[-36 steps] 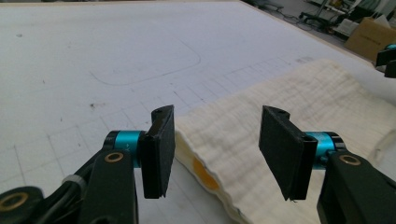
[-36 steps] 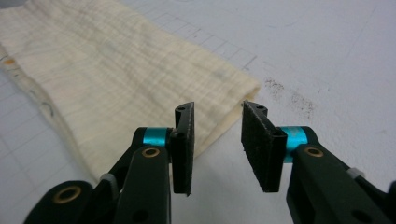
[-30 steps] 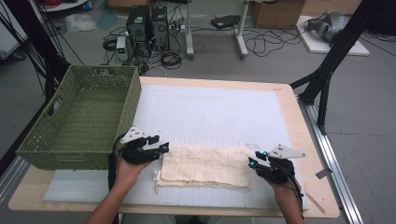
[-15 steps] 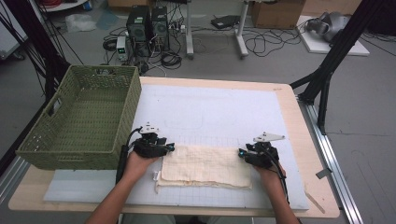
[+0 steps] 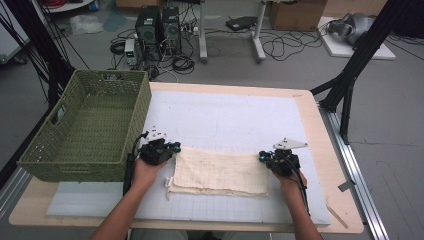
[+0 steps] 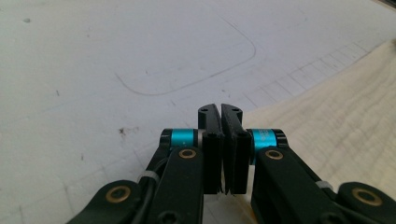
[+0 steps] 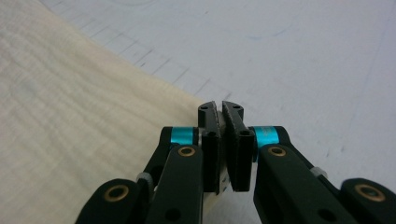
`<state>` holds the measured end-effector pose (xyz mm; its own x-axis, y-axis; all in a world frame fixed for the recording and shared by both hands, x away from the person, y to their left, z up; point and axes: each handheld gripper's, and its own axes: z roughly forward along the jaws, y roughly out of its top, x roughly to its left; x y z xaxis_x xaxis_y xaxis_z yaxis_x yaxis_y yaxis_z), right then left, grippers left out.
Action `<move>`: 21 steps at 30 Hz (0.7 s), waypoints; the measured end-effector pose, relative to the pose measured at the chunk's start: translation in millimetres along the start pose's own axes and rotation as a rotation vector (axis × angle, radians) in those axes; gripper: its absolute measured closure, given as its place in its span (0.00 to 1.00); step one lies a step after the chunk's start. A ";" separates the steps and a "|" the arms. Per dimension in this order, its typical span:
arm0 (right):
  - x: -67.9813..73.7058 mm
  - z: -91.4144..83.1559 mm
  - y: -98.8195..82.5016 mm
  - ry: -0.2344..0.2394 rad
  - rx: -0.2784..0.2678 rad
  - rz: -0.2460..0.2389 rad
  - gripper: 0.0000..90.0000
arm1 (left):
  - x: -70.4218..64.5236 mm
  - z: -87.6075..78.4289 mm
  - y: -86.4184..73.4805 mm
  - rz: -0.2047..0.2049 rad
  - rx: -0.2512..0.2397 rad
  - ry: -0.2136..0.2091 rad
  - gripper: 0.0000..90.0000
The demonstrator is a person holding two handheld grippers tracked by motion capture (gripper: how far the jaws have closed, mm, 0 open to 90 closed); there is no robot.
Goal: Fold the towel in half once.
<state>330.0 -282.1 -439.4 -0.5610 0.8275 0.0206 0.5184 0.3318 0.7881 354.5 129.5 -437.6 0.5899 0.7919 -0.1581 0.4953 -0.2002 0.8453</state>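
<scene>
A cream cloth (image 5: 220, 171) lies folded flat on the white gridded mat (image 5: 225, 115) near the table's front. My left gripper (image 5: 173, 148) is at the cloth's far left corner and my right gripper (image 5: 262, 157) at its far right corner. In the left gripper view the jaws (image 6: 220, 109) have just been closing and now stand together on the corner of the cloth (image 6: 345, 121). In the right gripper view the jaws (image 7: 220, 106) have also just been closing, with a pale strip of the cloth (image 7: 70, 116) pinched between them.
A green woven basket (image 5: 75, 170) stands on the table's left side, close to my left hand. The wooden table edge (image 5: 320, 130) runs along the right. Beyond the table are cables, computer cases and black stand legs on the floor.
Both grippers moved inward and forward to the cloth's two far corners. Their jaws went from apart to closed on the corners.
</scene>
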 end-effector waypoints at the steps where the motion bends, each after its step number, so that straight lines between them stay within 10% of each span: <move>1: -1.2 1.8 2.8 -0.009 -0.001 0.003 0.96 | 1.3 1.2 3.2 0.002 -0.008 0.010 0.96; 15: -13.9 33.3 32.2 -0.110 -0.024 0.029 0.94 | 19.8 24.7 16.4 -0.069 -0.053 0.069 0.95; 21: -14.4 32.4 30.0 -0.126 -0.010 0.069 0.63 | 16.0 16.2 14.4 -0.087 -0.069 0.060 0.57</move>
<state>374.6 -269.3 -436.1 -0.4384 0.8988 -0.0024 0.5459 0.2683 0.7937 381.4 129.9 -436.2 0.5066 0.8379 -0.2031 0.4965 -0.0910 0.8633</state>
